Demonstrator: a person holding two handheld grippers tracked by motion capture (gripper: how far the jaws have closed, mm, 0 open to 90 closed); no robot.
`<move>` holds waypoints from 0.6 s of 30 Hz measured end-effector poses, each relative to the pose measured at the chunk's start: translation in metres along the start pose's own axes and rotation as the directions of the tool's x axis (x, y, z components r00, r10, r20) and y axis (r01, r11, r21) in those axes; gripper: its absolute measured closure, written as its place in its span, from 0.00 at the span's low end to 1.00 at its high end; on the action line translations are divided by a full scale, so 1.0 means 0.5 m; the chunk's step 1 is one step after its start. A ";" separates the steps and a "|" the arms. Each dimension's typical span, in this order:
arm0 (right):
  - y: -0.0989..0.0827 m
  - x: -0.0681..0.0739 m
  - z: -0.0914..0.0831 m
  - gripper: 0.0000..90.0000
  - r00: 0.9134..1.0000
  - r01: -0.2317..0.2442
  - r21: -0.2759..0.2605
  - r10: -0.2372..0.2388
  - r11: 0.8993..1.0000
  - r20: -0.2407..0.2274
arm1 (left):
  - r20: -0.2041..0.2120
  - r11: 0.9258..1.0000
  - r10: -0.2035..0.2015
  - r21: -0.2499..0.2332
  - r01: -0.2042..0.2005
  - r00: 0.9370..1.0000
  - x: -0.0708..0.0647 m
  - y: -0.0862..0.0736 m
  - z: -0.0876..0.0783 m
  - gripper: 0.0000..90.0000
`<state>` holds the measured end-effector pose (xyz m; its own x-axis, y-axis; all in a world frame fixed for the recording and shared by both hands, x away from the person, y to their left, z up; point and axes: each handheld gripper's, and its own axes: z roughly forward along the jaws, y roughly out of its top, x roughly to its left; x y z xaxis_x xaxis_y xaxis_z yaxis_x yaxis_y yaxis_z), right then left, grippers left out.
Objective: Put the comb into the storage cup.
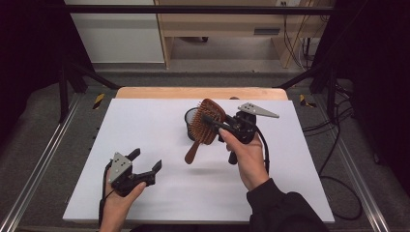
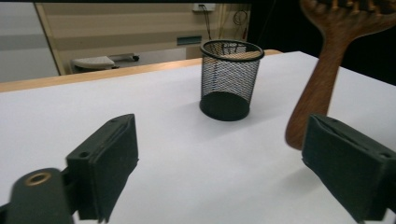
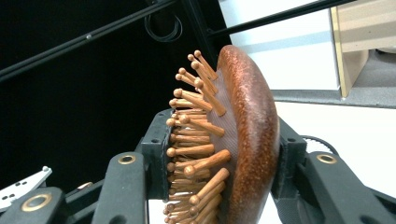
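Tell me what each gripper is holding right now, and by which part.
The right gripper clamps the wooden hairbrush by its bristled head, handle hanging down. The left gripper is open, holding nothing.

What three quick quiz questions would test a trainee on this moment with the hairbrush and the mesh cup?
1. True or false: the left gripper is clamped on the hairbrush.
2. Which part of the hairbrush sits between the right gripper jaws: A) the handle tip, B) the bristled head, C) nothing?
3. Where does the black mesh cup stand, and is anything visible in it?

Key
1. False. Its jaws stand open over the white table, with nothing between them.
2. B. One pad is against the bristles, the other against the wooden back; the handle hangs free below.
3. Upright on the table, behind the brush in the high view; nothing is visible inside it.
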<state>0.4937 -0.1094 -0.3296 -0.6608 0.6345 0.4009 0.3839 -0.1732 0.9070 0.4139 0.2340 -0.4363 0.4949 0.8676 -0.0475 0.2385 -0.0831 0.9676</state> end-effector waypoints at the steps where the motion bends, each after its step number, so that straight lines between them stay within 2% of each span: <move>1: 0.002 -0.001 -0.003 0.58 1.000 -0.004 -0.003 0.004 1.000 0.000 | -0.010 1.000 -0.003 0.000 0.003 1.000 0.004 -0.001 -0.002 0.11; 5: 0.011 -0.004 -0.009 0.58 1.000 -0.015 -0.019 0.016 1.000 0.005 | -0.029 1.000 -0.013 0.004 0.013 1.000 0.016 -0.006 -0.006 0.10; 10: 0.020 -0.008 -0.005 0.58 0.999 -0.032 -0.024 0.032 0.999 0.007 | -0.046 0.999 -0.047 -0.007 0.046 0.998 0.034 -0.008 -0.007 0.10; 12: 0.024 -0.010 -0.001 0.58 0.999 -0.034 -0.023 0.034 0.999 0.005 | -0.056 0.999 -0.044 -0.004 0.044 0.997 0.039 -0.009 -0.007 0.09; 18: 0.036 -0.017 0.009 0.58 0.999 -0.039 -0.024 0.039 0.999 0.009 | -0.054 0.998 -0.062 0.003 0.063 0.997 0.046 -0.013 -0.004 0.09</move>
<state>0.5091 -0.1145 -0.3175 -0.6395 0.6339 0.4350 0.3937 -0.2159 0.8935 0.4219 0.2553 -0.4430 0.4330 0.8965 -0.0941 0.2716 -0.0302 0.9619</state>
